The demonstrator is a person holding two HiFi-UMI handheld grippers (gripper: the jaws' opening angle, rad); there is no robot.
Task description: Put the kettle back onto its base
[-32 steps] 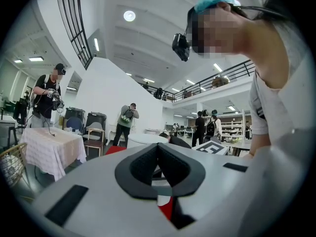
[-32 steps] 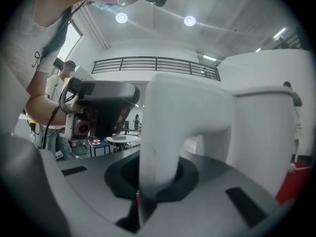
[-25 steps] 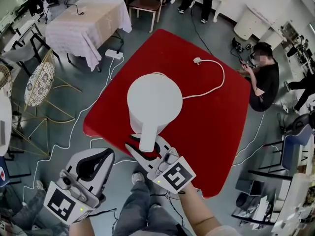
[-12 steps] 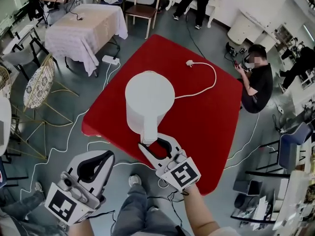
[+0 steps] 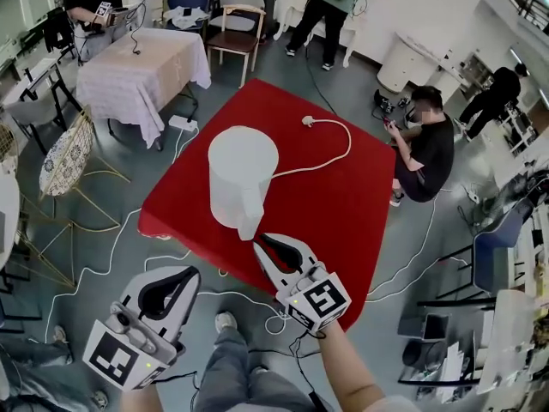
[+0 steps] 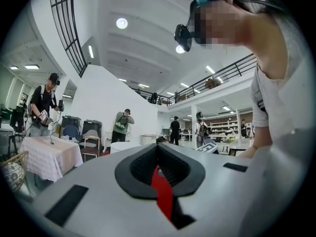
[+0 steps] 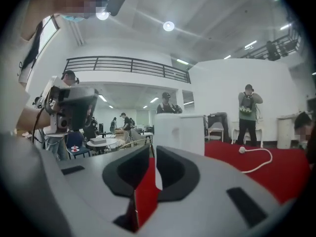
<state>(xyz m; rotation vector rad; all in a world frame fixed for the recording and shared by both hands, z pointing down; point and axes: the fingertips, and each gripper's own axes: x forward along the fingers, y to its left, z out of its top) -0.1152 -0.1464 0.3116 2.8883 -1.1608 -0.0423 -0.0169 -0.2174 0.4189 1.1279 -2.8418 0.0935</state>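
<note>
A white kettle (image 5: 243,170) stands upright on the red table (image 5: 360,213), its handle (image 5: 245,221) toward me. Whatever lies beneath it is hidden. A white cord (image 5: 330,148) runs from under it to a plug (image 5: 307,121) lying on the table. My right gripper (image 5: 260,242) hovers just short of the handle, apart from it. Its jaws are closing with nothing between them. The right gripper view shows the kettle (image 7: 180,132) beyond the narrow gap in the right gripper (image 7: 153,152). My left gripper (image 5: 189,273) hangs off the table's near edge, shut and holding nothing. The left gripper (image 6: 158,146) shows meeting tips.
A person sits on the floor (image 5: 425,148) right of the table. A cloth-covered table (image 5: 137,63), a wicker chair (image 5: 64,153) and a wooden chair (image 5: 227,33) stand at the left and back. White cables (image 5: 111,256) trail across the floor.
The right gripper has let go of the kettle's handle and drawn back toward me. Its jaws spread, then narrowed. The kettle stays standing on the table.
</note>
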